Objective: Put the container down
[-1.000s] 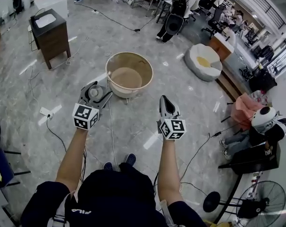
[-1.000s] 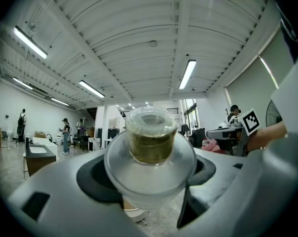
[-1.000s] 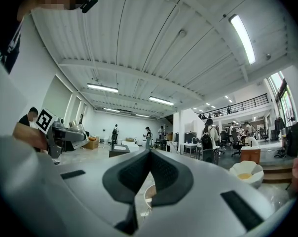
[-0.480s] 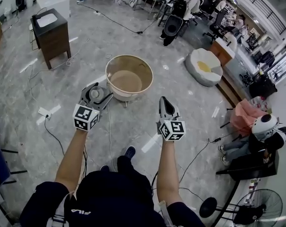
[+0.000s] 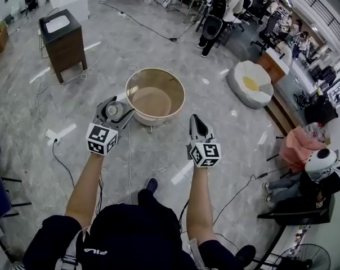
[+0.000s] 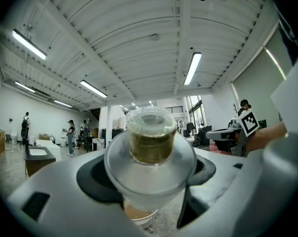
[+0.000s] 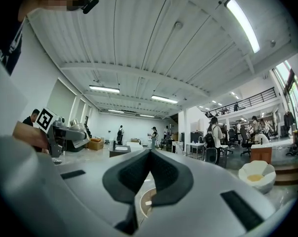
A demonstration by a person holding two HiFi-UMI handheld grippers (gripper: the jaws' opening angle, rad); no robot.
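Both arms stretched forward, centre frame: left gripper clamps the container by the round tub; right gripper clenched, empty.

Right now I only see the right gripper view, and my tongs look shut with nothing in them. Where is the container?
Observer: The left tongs are shut on it. It's a small clear lidded container with brownish stuff inside.
Operator: Is it over that round thing?
Observer: No. In the head view it is held up beside the near left edge of the round tan tub, not above its inside.
Operator: Anything on the ground near me?
Observer: A thin cable lies on the grey floor between your arms.
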